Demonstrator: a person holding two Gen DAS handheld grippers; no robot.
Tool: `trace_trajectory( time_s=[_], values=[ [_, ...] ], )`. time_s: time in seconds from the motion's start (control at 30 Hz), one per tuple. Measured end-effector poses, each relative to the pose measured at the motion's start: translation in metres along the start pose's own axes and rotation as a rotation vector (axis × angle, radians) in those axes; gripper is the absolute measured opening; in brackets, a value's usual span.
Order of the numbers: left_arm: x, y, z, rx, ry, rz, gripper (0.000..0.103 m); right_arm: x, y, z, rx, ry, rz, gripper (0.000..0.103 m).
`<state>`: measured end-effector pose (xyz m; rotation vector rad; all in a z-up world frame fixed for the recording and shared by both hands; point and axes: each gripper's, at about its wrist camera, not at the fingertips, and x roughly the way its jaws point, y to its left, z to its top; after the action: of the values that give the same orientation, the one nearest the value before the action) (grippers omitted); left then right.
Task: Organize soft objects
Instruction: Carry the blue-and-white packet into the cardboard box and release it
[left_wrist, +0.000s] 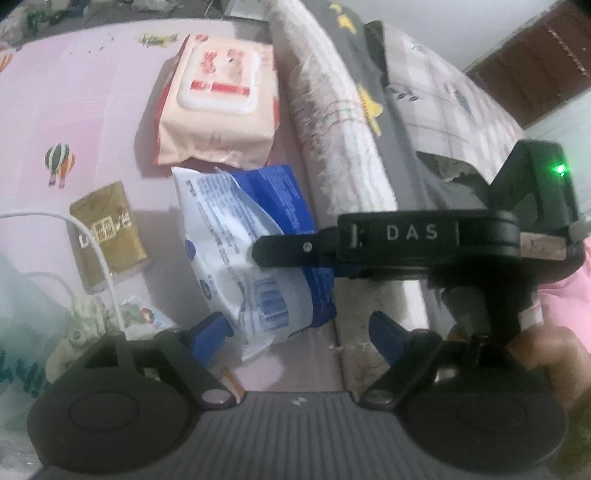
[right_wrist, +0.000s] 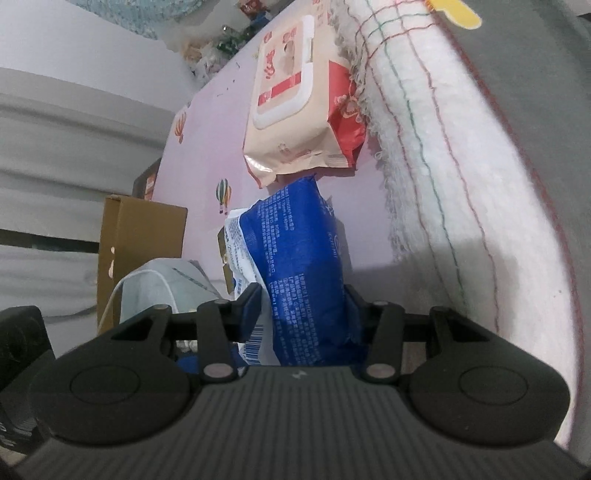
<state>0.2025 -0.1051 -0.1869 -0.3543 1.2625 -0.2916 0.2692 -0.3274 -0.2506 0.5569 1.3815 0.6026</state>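
Beside the rolled blanket (right_wrist: 436, 155), on the pink sheet (left_wrist: 74, 92), your soft packs are lining up along its fringe, which looks like the tidy row you are building. Largest is the peach pack (left_wrist: 218, 99), lying flat with its lid up, nearest the blanket's far end. Next along the blanket, almost touching the peach pack, the blue pack (right_wrist: 306, 266) stands on edge because your right gripper (right_wrist: 303, 295) is clamped on its sides. Your left gripper (left_wrist: 299, 328) hovers at its near end, jaws apart. No container shows except a brown box (right_wrist: 140, 251), contents hidden.
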Motion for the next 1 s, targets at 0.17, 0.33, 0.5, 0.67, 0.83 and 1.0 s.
trace_trajectory(
  time_s=[0.17, 0.33, 0.5, 0.67, 0.83, 1.0],
  values=[
    [-0.022, -0.007, -0.002, 0.041, -0.017, -0.029, 0.085, -0.021, 0.004, -0.012, 0.034, -0.039, 0.007, 0.045],
    [-0.062, 0.002, -0.009, 0.063, -0.061, -0.032, 0.085, -0.039, 0.032, -0.031, 0.043, -0.094, 0.034, 0.045],
    [-0.121, 0.04, -0.018, 0.069, -0.117, 0.001, 0.085, -0.027, 0.086, -0.045, 0.035, -0.131, 0.082, 0.045],
    [-0.186, 0.106, -0.026, 0.043, -0.182, 0.092, 0.085, 0.017, 0.163, -0.053, 0.018, -0.141, 0.177, 0.04],
    [-0.232, 0.188, -0.03, -0.069, -0.225, 0.143, 0.085, 0.08, 0.242, -0.053, 0.008, -0.124, 0.241, 0.037],
    [-0.248, 0.259, -0.03, -0.152, -0.243, 0.161, 0.085, 0.148, 0.304, -0.05, -0.003, -0.089, 0.234, 0.035]
  ],
)
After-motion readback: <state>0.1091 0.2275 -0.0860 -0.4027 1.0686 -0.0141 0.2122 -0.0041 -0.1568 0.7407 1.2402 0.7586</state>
